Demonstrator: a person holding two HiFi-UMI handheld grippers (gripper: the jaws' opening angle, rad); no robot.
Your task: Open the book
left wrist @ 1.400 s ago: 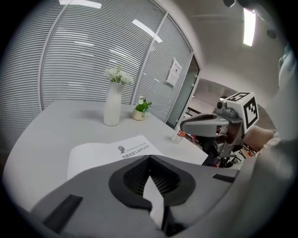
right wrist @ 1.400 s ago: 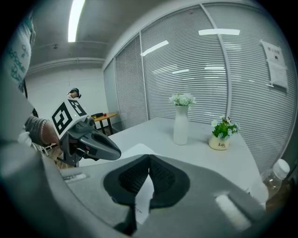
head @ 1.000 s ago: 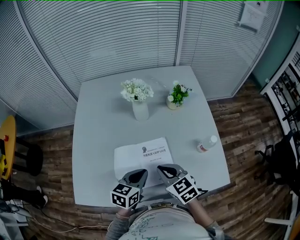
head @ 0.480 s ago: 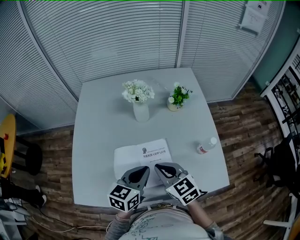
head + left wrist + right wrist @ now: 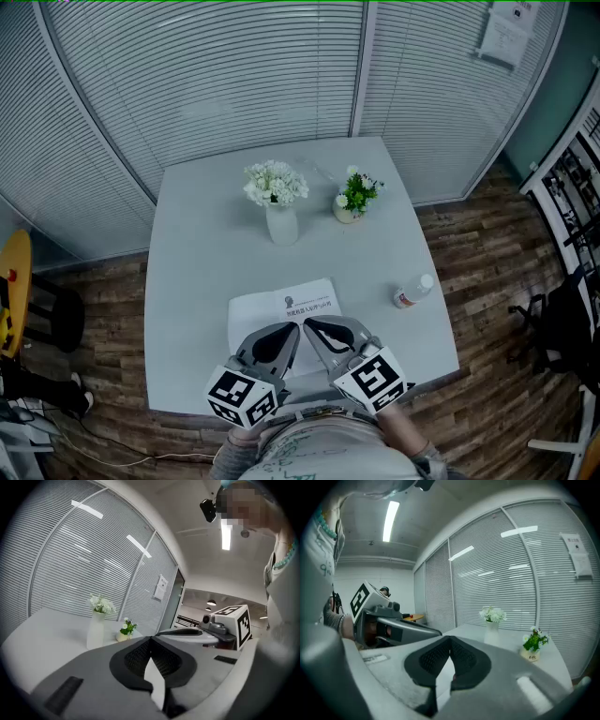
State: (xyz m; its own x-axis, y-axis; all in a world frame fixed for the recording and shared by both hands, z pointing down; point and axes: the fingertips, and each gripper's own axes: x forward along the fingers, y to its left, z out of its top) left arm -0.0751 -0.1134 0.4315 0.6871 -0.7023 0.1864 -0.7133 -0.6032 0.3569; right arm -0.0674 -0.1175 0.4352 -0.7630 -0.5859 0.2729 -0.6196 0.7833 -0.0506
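A: Where is the book?

B: Lower centre of the head view; the book (image 5: 279,307) lies flat and closed on the grey table (image 5: 202,272), printed cover up.

A: And the tongs?

B: The left gripper (image 5: 293,328) and right gripper (image 5: 308,324) sit side by side, overlapping the book's lower edge in the frame; each has its jaws pressed together, with nothing between them.

A: What else?

B: A vase of white flowers (image 5: 278,220) and a small potted plant (image 5: 352,199) stand above centre; a bottle (image 5: 412,290) lies at right.

Pale grey square table (image 5: 206,244): white vase of white flowers (image 5: 280,223) & small potted green plant (image 5: 352,199) at rear; small white bottle (image 5: 413,290) lying at right; closed white book (image 5: 281,309) nr front edge.
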